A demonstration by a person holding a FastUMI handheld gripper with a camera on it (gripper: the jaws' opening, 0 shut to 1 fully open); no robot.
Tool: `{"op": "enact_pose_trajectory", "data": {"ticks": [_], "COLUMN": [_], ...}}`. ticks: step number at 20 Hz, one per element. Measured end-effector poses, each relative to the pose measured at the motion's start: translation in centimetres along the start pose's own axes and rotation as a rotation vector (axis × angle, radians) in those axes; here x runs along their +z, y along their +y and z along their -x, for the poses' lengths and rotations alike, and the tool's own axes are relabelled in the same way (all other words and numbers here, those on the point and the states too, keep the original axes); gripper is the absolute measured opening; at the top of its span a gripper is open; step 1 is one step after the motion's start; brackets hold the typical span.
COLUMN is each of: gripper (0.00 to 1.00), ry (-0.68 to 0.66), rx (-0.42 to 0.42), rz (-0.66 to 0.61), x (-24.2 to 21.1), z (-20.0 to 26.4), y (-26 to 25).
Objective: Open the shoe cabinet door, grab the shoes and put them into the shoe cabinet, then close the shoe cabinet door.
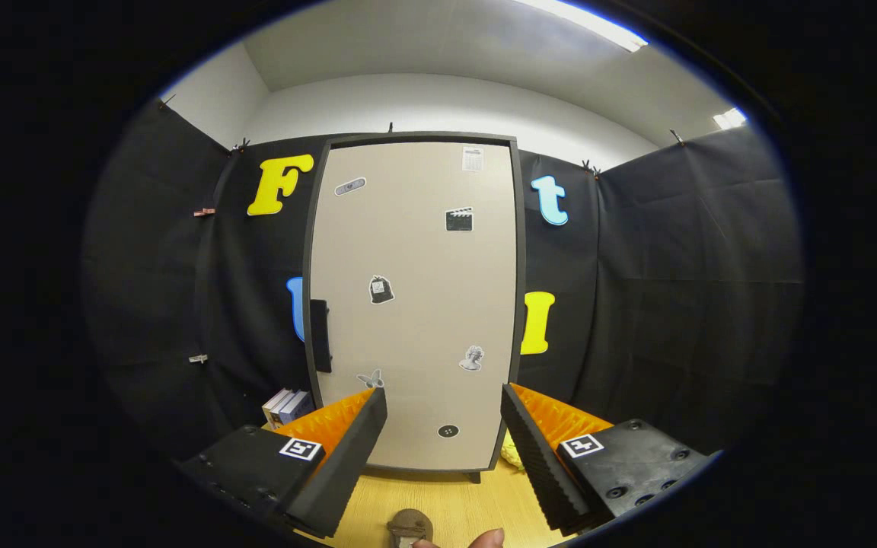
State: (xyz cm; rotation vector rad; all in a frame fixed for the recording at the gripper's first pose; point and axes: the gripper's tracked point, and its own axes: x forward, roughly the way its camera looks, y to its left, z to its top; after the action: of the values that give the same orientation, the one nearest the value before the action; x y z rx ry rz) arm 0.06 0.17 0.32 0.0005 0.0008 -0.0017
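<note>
Mount: on the gripper (444, 415), fingers spread apart.
Facing: straight at the tall beige dark-framed shoe cabinet door (416, 304).
Nearness: close, low over the light wooden floor (454, 502).

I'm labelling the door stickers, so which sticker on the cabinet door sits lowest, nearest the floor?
The small round dark sticker, between the open gripper's fingertips, near the shoe cabinet door's bottom edge. All the others sit higher.
</note>
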Motion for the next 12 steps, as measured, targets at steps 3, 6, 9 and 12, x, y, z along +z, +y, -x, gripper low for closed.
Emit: {"op": "enact_pose_trajectory", "data": {"ticks": [3,6,9,12], "gripper": [0.98,0.98,0.98,0.98], "ry": [-0.003,0.004,-0.004,-0.015], "rx": [-0.009,-0.002,0.025,0.064], "rz": [-0.011,-0.025,-0.034,-0.03], "x": [0.1,0.0,0.6,1.6], "z": [-0.1,-0.3,-0.7,-1.9], "y": [-0.1,0.5,2.3,5.2]}}
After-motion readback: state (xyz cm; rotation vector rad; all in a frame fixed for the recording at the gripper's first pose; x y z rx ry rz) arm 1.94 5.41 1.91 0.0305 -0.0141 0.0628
